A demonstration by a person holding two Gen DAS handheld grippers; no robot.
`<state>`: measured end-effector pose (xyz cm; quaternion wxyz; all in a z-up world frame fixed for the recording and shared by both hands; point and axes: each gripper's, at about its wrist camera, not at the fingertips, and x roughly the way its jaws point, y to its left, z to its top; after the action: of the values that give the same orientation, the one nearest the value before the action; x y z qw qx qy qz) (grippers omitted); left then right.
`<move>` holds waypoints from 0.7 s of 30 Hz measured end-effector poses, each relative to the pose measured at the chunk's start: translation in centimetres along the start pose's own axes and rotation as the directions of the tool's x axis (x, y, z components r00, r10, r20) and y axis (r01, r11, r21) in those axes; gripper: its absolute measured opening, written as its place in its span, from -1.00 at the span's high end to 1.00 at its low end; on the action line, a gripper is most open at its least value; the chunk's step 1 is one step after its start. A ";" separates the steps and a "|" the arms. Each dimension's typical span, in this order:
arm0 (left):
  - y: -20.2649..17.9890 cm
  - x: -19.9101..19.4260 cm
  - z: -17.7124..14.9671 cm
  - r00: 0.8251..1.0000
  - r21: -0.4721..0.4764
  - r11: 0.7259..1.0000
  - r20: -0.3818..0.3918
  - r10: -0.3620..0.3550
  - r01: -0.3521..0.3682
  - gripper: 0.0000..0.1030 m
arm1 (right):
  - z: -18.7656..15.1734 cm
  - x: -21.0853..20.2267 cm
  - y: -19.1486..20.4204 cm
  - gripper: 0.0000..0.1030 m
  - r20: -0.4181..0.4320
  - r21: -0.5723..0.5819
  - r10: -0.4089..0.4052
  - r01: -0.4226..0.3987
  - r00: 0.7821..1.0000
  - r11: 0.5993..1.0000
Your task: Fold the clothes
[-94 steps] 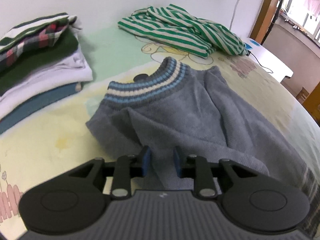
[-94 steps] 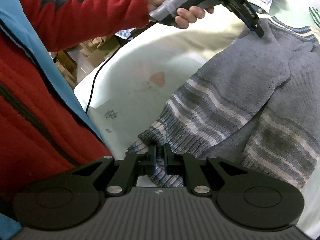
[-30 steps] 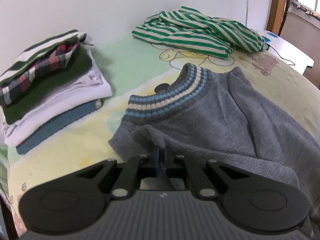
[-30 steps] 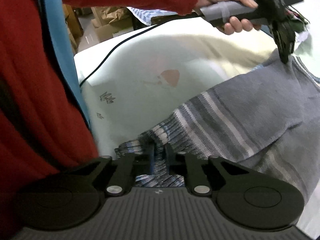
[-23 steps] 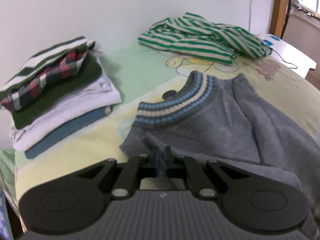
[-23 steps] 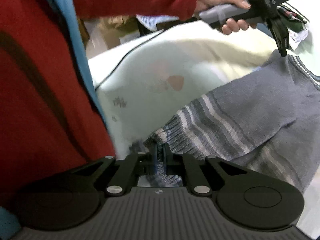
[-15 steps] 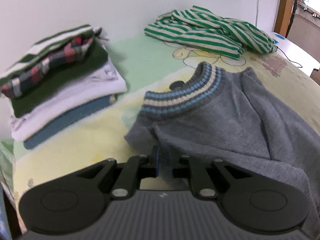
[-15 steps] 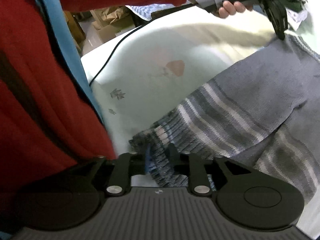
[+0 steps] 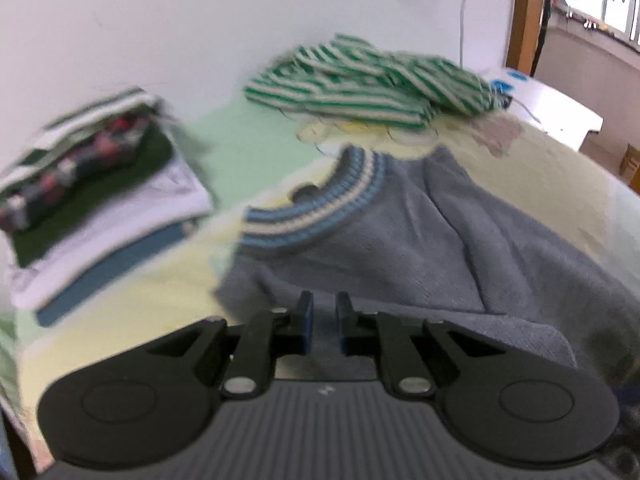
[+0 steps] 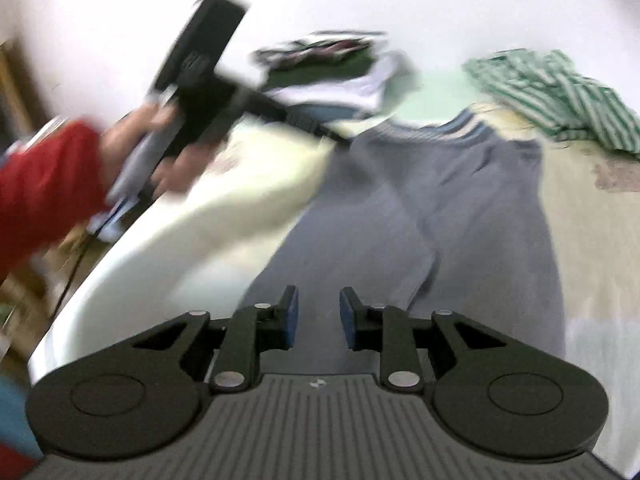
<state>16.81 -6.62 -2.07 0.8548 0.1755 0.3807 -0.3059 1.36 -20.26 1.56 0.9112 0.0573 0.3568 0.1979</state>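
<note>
A grey knitted sweater [image 9: 440,240] with a blue and cream striped collar [image 9: 320,204] lies spread on the bed. My left gripper [image 9: 322,304] hovers over its near shoulder. Its jaws stand slightly apart and are closing, and no cloth is pinched between the pads. In the right wrist view the sweater [image 10: 460,220] stretches away lengthwise. My right gripper [image 10: 318,300] is above its lower part, jaws apart and closing, with nothing between them. The left gripper [image 10: 340,140], held by a hand with a red sleeve [image 10: 44,176], has its tips at the sweater's left shoulder.
A stack of folded clothes [image 9: 92,176] sits at the back left by the white wall. A crumpled green striped garment [image 9: 372,80] lies behind the sweater. A white table [image 9: 560,108] stands to the right. The bed's edge [image 10: 120,264] runs along the left.
Both grippers have let go of the sweater: the left opened off the shoulder, the right off the striped hem. The right one rolled and swung so that it now looks up the sweater's length.
</note>
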 end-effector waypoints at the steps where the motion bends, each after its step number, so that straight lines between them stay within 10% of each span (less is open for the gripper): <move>1: -0.1 0.9 -0.1 1.000 -0.007 1.000 -0.013 0.008 -0.008 0.79 | 0.3 0.9 -0.2 0.55 0.017 0.014 -0.029 0.029 0.999 0.999; 6: 1.0 2.7 -0.1 1.000 -0.080 0.997 0.000 0.023 -0.023 0.66 | 0.7 4.8 -2.3 0.71 0.008 0.130 -0.159 0.156 0.987 0.979; 21: -0.8 1.9 -1.1 0.998 -0.076 0.996 0.041 0.044 -0.041 0.50 | -1.3 3.5 -0.3 0.62 -0.028 0.161 -0.136 0.139 0.990 0.977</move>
<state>16.71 -7.34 -4.22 0.8750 0.1446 0.3700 -0.2766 2.97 -19.16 -1.68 0.9118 0.1049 0.3827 0.1052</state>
